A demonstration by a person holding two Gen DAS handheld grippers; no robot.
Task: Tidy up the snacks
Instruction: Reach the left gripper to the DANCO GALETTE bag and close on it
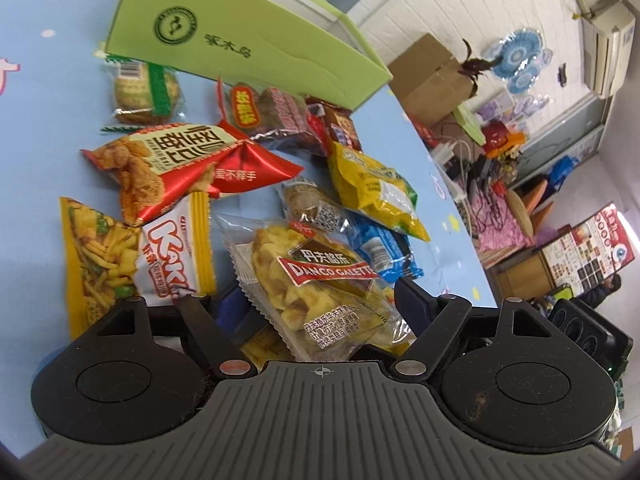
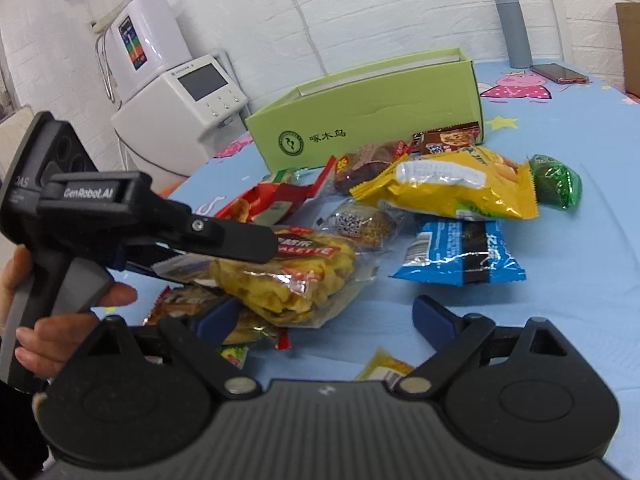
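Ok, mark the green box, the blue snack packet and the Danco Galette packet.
green box (image 2: 372,120): right wrist view, on its front wall.
blue snack packet (image 2: 460,252): right wrist view, mid-wrapper.
Danco Galette packet (image 1: 316,276): left wrist view, on its red label.

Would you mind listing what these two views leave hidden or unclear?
- Inside of the light green cardboard box: both views, its own walls hide the contents.
- Whether the left gripper grips the clear galette cracker packet: left wrist view, the packet covers the finger pads.
- Yellow packet near the right gripper: right wrist view, the gripper body covers most of it.
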